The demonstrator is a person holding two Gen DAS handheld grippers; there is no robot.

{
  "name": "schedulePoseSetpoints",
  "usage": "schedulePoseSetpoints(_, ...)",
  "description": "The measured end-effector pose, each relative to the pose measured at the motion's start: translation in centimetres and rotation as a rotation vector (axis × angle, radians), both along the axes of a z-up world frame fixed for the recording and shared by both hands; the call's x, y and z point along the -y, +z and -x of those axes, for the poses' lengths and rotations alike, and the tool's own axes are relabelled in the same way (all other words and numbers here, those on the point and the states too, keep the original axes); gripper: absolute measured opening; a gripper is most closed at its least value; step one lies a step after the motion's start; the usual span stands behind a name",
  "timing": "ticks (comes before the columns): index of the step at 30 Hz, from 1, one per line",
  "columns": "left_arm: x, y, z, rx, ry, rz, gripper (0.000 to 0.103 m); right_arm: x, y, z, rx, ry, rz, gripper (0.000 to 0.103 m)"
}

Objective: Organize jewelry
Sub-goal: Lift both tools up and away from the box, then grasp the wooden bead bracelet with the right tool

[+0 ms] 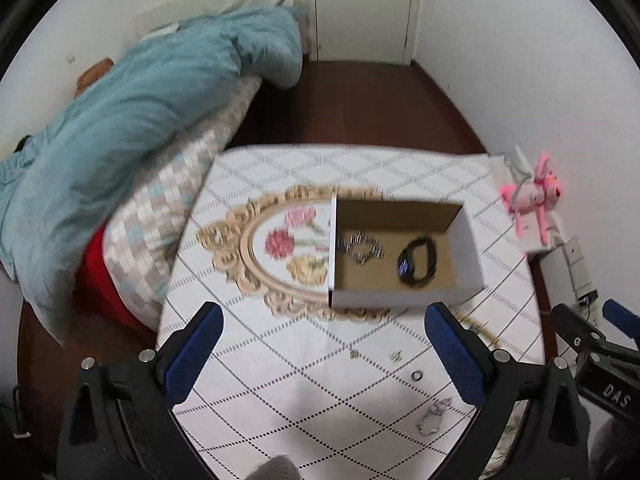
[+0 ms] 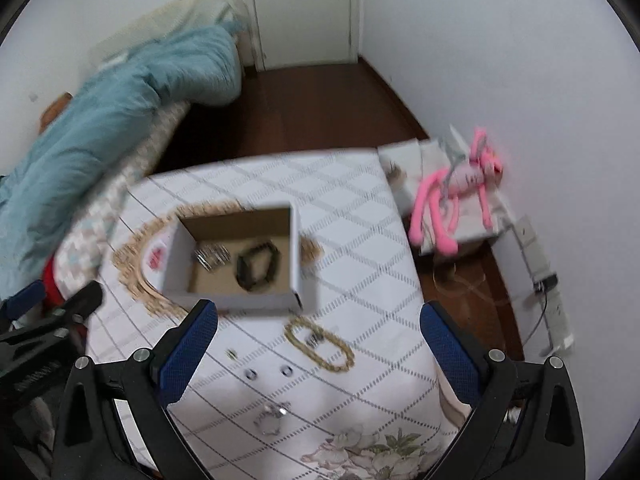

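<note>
A white cardboard box (image 1: pixel 404 298) (image 2: pixel 236 300) stands on the quilted table and holds a black watch (image 1: pixel 417 260) (image 2: pixel 257 266) and a silver bracelet (image 1: pixel 360 247) (image 2: pixel 212 257). In front of it lie a gold chain (image 2: pixel 320 344), small rings (image 2: pixel 286 369) (image 1: pixel 417 376), tiny earrings (image 1: pixel 396 356) and a thin silver necklace (image 2: pixel 273 418) (image 1: pixel 433 416). My left gripper (image 1: pixel 324 352) is open and empty above the table's front. My right gripper (image 2: pixel 318 354) is open and empty, hovering over the gold chain.
An ornate oval tray (image 1: pixel 260 248) with a flower print lies under the box's left side. A bed with a teal blanket (image 1: pixel 132 120) is at the left. A pink plush toy (image 2: pixel 456 196) sits on a stand to the right, by the wall.
</note>
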State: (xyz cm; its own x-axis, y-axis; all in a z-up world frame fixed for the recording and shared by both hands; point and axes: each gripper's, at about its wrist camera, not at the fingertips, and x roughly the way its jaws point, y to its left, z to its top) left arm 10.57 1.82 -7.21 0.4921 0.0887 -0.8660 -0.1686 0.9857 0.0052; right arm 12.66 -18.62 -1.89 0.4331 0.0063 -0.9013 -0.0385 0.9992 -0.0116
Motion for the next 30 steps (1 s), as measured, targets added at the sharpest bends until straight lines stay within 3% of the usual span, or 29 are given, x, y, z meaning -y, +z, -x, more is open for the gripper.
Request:
schedulePoseSetpoints(4,-0.4,-4.6,-0.2,-0.079,0.016,-0.002,0.103,2.7,-6.4,-0.5,-0.112,-0.065,-0.037,0.100)
schedulePoseSetpoints(7,-0.9,-7.7,0.0,-0.139,0.034,-0.011,0.103,4.4,-10.8,-0.9,-0.177,-0.107,-0.047,0.082)
schedulePoseSetpoints(11,-1.7,-10.9,0.6,-0.201,0.049,-0.010,0.103,5.4,-14.5,-1.0,-0.215,-0.136,-0.058,0.074)
schedulePoseSetpoints(13,-1.8,-11.8,1.1,-0.212,0.050,-0.007,0.103,5.6,-15.7,-0.9,-0.217,-0.141,-0.064,0.064)
schedulePoseSetpoints(19,-1.2,-13.3,1.8,-0.220,0.030,0.010,0.102,4.2,-16.5,-1.0,-0.186,-0.097,0.005,0.044)
schedulePoseSetpoints(21,-0.8,-13.5,1.8,-0.206,0.008,0.016,0.098,3.9,-16.4,-1.0,-0.177,-0.084,0.036,0.025)
schedulePoseSetpoints(22,-0.5,-13.5,1.7,-0.201,-0.003,0.021,0.095,3.8,-16.4,-1.0,-0.177,-0.080,0.033,0.010)
schedulePoseSetpoints(26,0.6,-13.7,1.3,-0.193,-0.039,0.043,0.090,4.2,-16.2,-0.6,-0.194,-0.081,-0.011,0.010)
schedulePoseSetpoints(30,1.6,-14.2,0.8,-0.192,-0.057,0.054,0.075,4.5,-16.1,0.6,-0.215,-0.084,-0.063,0.010)
